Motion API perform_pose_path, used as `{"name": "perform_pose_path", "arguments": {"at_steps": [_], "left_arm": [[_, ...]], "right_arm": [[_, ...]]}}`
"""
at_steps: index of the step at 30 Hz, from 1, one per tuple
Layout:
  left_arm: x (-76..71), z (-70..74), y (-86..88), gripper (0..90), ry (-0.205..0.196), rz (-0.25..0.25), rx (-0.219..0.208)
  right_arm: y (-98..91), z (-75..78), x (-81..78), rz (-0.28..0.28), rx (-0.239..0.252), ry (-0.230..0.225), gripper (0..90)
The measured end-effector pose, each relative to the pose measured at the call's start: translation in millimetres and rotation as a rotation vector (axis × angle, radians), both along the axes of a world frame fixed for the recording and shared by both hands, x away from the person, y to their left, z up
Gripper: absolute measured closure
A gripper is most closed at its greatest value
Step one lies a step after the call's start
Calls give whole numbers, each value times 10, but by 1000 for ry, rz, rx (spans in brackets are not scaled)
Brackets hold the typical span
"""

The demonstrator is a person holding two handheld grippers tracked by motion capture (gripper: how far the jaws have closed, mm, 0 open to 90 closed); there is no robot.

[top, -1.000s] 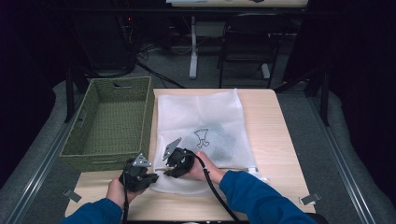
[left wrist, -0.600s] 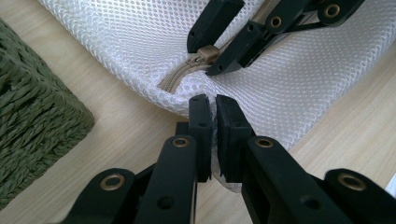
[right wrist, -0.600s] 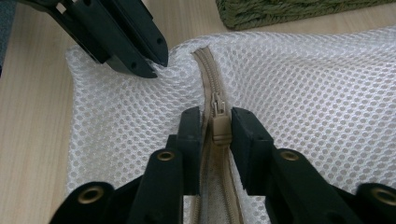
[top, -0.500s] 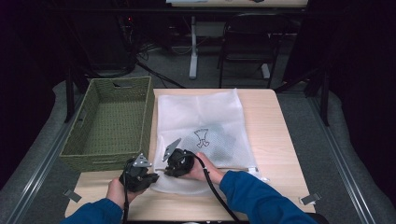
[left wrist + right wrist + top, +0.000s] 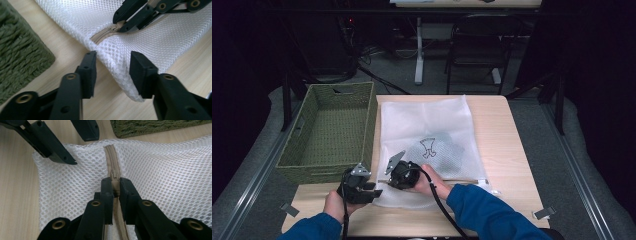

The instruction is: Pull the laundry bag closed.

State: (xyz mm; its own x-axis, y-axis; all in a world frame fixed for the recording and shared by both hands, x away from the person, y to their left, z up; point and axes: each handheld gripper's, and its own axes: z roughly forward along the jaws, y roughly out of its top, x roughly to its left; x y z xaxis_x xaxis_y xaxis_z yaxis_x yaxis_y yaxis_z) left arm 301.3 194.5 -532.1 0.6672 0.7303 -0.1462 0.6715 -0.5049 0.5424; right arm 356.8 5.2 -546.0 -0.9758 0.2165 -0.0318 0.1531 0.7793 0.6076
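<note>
Here the right gripper [image 5: 115, 187] is pinched on the zip pull [image 5: 114, 175] of the mesh bag [image 5: 427, 125], which lies at frame centre in the high view. Left gripper [image 5: 112, 72]: jaws have just been opening and now straddle the bag's corner without pressing. Risk: with the corner free, a tug on the pull may drag the whole bag rather than run the zip. The basket [image 5: 332, 130] crowds the left; bare table [image 5: 497, 135] lies at right.
</note>
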Motion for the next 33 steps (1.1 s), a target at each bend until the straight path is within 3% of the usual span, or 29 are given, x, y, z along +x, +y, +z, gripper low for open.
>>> {"name": "perform_pose_path", "arguments": {"at_steps": [3, 6, 8, 10, 14, 17, 21, 33], "left_arm": [[22, -11, 18, 467, 13, 24, -6], [87, -41, 37, 447, 57, 47, -56], [131, -65, 33, 501, 92, 58, -117], [168, -95, 15, 533, 102, 74, -141], [201, -121, 33, 706, 109, 87, -166], [195, -108, 14, 791, 90, 78, -154], [180, -98, -10, 824, 78, 68, -146], [161, -67, 0, 837, 65, 64, -158]], "right_arm": [[0, 11, -9, 7, 1, -11, 822], [-5, 37, -38, 2, 5, -26, 822], [-6, 48, -49, 7, 1, -39, 822], [-7, 52, -63, 6, -3, -47, 823], [-15, 45, -84, 10, -19, -70, 822], [-20, 52, -89, 5, -25, -88, 822], [-31, 47, -105, -9, -44, -97, 824], [-85, 5, -122, -19, -79, -91, 824]]}}
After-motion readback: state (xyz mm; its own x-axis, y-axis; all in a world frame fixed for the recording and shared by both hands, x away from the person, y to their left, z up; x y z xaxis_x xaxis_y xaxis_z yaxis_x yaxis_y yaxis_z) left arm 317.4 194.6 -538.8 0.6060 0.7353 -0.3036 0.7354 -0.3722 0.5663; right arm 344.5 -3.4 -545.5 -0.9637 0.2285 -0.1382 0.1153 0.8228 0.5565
